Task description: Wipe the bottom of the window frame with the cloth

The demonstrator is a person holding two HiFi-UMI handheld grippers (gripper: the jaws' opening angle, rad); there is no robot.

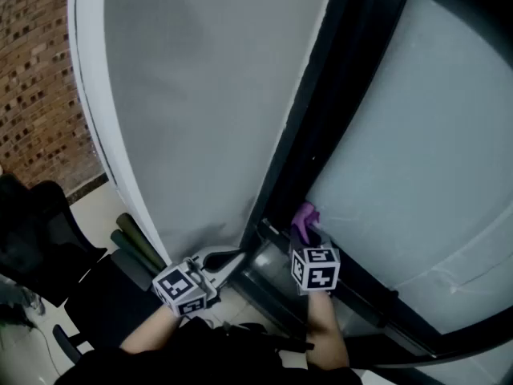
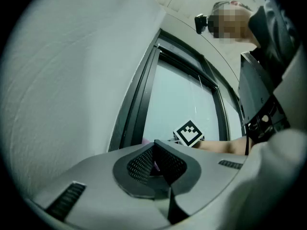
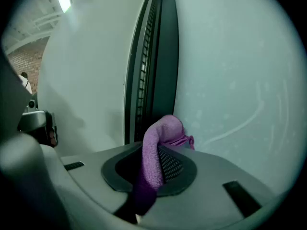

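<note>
1. Right gripper (image 3: 152, 159): the jaws are closed on the purple cloth (image 3: 165, 128). The cloth runs up between the two ribbed pads and folds over beyond the tips. In the right gripper view, you see the folded end where the dark window frame (image 3: 160, 56) meets the glass pane (image 3: 230, 80).

2. In the head view, you hold the cloth at the low end of the frame, just beside the glass. The views do not confirm whether the cloth touches the frame.

3. Left gripper (image 2: 156, 152): the jaws are closed tip to tip and nothing is between them. You hold this gripper near the foot of the white wall panel (image 1: 200, 119), left of the frame and apart from the cloth. The left gripper view shows the marker cube (image 2: 189, 133) of the right gripper ahead, in front of the glass.

4. Surroundings: a brick wall (image 1: 32, 79) stands at far left, and a black chair (image 1: 40, 239) sits below it.
</note>
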